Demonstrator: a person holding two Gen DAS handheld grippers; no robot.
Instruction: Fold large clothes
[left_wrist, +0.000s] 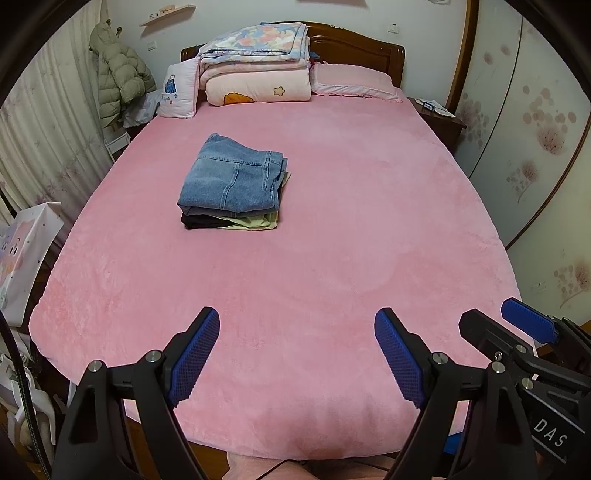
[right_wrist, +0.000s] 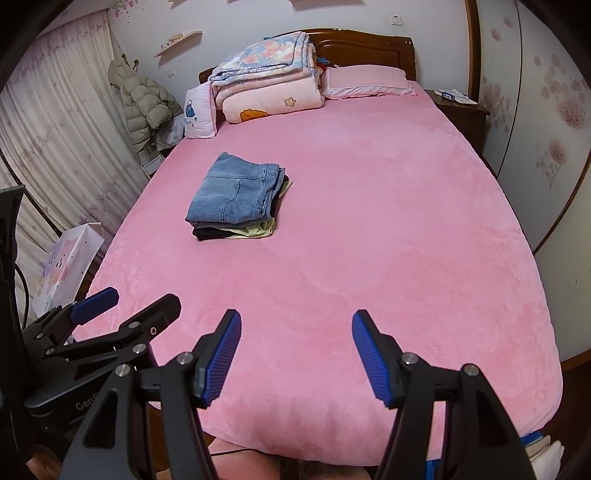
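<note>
Showing white cloth beside bed, right view only.

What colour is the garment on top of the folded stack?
Blue denim jeans, clearest in the left wrist view.

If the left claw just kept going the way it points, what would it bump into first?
Probably the bare pink bed cover. The left claw tilts downward, open and empty, and the folded clothes stack lies farther up the bed, left of its line. Depth is uncertain.

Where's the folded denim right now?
In both wrist views the folded denim sits left of centre on the pink bed, on top of a small stack of folded clothes, nearer the pillows than the foot of the bed.
</note>
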